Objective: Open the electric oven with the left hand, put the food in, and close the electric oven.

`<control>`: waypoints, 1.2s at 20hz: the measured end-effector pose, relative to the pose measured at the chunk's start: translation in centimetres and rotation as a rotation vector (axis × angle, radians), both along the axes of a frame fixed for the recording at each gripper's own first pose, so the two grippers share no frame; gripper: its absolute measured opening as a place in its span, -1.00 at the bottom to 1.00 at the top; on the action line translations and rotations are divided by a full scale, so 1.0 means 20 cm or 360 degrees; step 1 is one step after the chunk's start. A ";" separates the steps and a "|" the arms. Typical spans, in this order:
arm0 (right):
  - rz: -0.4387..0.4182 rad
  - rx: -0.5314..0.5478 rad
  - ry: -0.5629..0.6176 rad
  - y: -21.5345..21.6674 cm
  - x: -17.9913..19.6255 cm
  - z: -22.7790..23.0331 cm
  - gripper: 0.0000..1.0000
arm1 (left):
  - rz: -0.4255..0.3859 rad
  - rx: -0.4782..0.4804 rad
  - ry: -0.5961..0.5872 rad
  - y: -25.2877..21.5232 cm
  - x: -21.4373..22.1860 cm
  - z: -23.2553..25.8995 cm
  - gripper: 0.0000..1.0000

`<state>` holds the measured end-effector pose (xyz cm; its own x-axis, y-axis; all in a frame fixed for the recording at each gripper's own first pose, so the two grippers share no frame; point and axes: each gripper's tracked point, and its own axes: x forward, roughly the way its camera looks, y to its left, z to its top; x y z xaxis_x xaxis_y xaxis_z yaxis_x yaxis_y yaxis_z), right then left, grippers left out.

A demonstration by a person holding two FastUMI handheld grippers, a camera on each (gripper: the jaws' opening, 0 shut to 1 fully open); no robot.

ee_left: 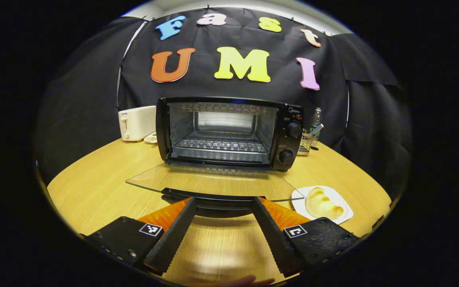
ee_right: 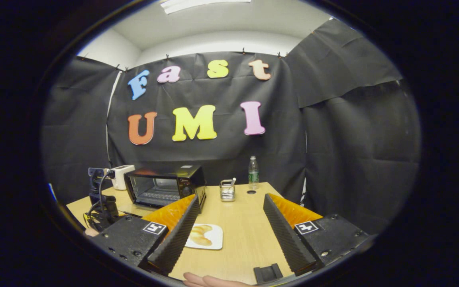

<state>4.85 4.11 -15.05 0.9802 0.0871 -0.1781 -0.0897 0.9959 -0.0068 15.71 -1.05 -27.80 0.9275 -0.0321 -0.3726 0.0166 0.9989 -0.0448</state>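
Glass oven door [ee_left: 213, 185] down flat before black electric oven [ee_left: 229, 133]; croissant on white plate [ee_right: 204, 236] on wooden counter [ee_right: 245, 223], just ahead-left of empty, spread right claw [ee_right: 229, 231]; left claw [ee_left: 223, 223] likewise spread.

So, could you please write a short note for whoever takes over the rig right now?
Left gripper: open, at the handle of the lowered oven door, gripping nothing.
Right gripper: open, empty, above the table.
Oven: open, its rack bare.
Food: on the white plate, right of the door.
Done: opening.
Left: put the food in, close the door.
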 end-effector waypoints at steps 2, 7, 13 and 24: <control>0.0015 -0.0015 0.0071 0.03 0.06 -0.09 1.00 | -0.0023 0.0020 0.0059 0.00 0.00 -0.05 0.89; 0.0070 -0.0045 0.0255 0.14 0.21 -0.33 1.00 | -0.0045 0.0052 0.0160 0.00 -0.02 -0.12 0.91; 0.0167 -0.0074 0.0456 0.29 0.37 -0.61 1.00 | -0.0062 -0.0055 0.0170 0.04 -0.08 -0.06 0.89; 0.0361 -0.0177 0.0828 0.52 0.45 -1.08 0.90 | 0.0006 -0.0024 -0.0300 0.38 -0.36 0.56 0.87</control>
